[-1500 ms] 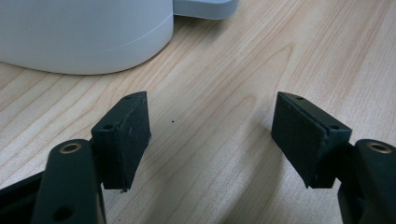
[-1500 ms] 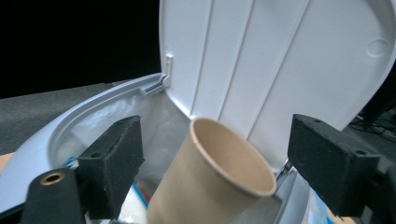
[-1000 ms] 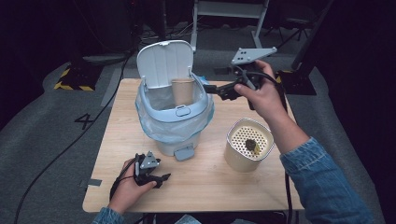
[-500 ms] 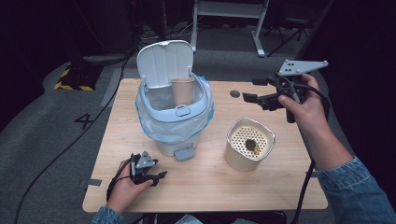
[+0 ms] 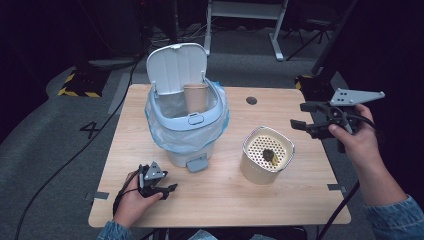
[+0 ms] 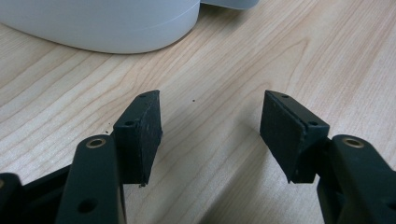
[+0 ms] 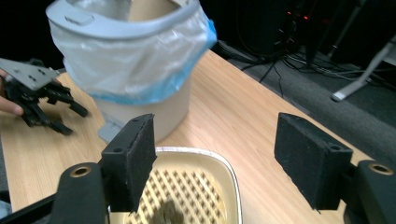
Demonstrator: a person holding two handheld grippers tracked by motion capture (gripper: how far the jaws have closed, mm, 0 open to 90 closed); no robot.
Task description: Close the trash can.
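The right gripper [image 5: 298, 115] hangs in the air past the right edge of the wooden table [image 5: 280, 200], its jaws pointing left toward the strainer basket [image 5: 266, 161]. The jaws have just been closing, but they stand apart with nothing between them; in the right gripper view the pads frame the basket's cream rim and the bare table beyond it. The basket stands on the right half of the table, near the front, with a small dark lump [image 5: 268, 155] lying on its perforated bottom.

The bin [image 5: 186, 125] stands left of the basket, toward the far side, its lid [image 5: 176, 67] tipped up and back. A pale plastic bag with a blue edge is folded over its rim, and a brown paper cup [image 5: 195, 97] stands inside.

The left gripper [image 5: 170, 189] rests on the table at the near left, just in front of the bin. Its jaws are spread wide over bare wood, holding nothing.
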